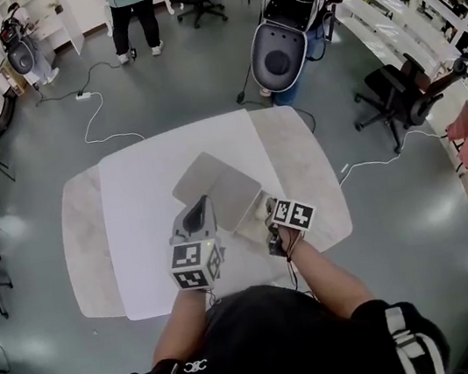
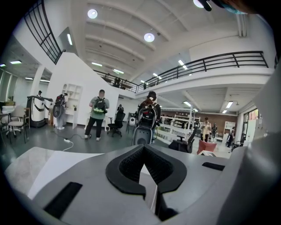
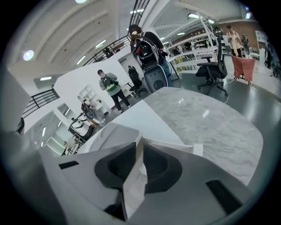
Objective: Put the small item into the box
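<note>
An open white box (image 1: 240, 210) with its lid (image 1: 206, 180) tipped back lies on the white sheet (image 1: 142, 223) that covers the table. In the right gripper view its wall (image 3: 172, 147) and lid (image 3: 112, 134) lie just beyond the jaws. My right gripper (image 1: 267, 213) is at the box's near right corner. A small white item (image 3: 133, 186) fills the narrow gap between this right gripper's (image 3: 138, 167) dark pads, which press on it. My left gripper (image 1: 195, 215) rests beside the box's near left side. From the left gripper's (image 2: 147, 170) own view, its pads meet with nothing held.
The marble table (image 1: 307, 169) ends close behind and to the right of the box. On the floor beyond stand a dark wheeled machine (image 1: 281, 41), office chairs (image 1: 397, 101), a person (image 1: 132, 12) and a loose cable (image 1: 98, 116).
</note>
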### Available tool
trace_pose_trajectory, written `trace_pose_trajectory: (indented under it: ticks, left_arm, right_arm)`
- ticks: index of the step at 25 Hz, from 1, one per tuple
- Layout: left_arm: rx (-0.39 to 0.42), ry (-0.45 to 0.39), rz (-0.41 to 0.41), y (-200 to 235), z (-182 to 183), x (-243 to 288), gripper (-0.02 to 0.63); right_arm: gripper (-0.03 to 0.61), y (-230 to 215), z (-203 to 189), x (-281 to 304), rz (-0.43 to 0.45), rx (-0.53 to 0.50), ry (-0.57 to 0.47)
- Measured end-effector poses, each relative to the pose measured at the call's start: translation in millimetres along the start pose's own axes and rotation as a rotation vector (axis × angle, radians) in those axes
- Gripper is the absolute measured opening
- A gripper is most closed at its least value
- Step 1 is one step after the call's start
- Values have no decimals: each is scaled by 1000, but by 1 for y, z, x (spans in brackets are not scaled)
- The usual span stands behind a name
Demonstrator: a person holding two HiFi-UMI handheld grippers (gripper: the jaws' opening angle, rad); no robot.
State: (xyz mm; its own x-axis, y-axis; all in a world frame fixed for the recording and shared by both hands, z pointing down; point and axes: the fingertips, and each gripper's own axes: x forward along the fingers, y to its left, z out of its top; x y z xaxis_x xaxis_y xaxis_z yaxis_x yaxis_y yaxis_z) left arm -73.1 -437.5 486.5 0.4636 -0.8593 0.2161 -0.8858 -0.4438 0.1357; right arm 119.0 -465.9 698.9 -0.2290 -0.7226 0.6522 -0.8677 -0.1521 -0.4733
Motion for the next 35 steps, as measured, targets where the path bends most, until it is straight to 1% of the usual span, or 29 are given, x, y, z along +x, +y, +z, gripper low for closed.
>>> trace_pose_trajectory:
  ticks: [1, 3, 6, 9, 12, 16, 20, 24, 27, 29, 35]
  left_arm:
    - [1, 0, -6, -2, 0, 0, 5]
    - [4, 0, -18, -7, 1, 2, 5]
    - [8, 0, -38, -18, 0, 8, 5]
    - [13, 3, -58, -27, 0, 12, 6]
    - [16, 6, -77, -35, 0, 13, 5]
    - [24, 7, -101, -49, -2, 22, 5]
    - [30, 5, -120, -56, -1, 22, 5]
    - [40, 0, -142, -64, 2, 22, 6]
    - [43, 0, -152, -70, 1, 22, 5]
    - [44, 0, -156, -74, -1, 22, 5]
    - [48, -6, -164, -81, -4, 20, 5]
  right_arm:
    - [43, 2, 3, -5, -2, -21, -16]
    - [24, 6, 11, -15, 0, -63, -52]
    - [17, 9, 23, -31, 8, -137, -106]
    - [14, 17, 36, -50, 7, -234, -174]
    - [14, 25, 53, -73, 4, -317, -269]
    - [14, 33, 82, -107, 8, -388, -421]
    - [12, 55, 106, -152, 29, -469, -579]
    - [12, 70, 123, -192, 49, -494, -700]
    - [12, 72, 124, -212, 74, -506, -770]
    - [12, 69, 121, -217, 80, -518, -789]
    - [12, 62, 114, -223, 66, -525, -795]
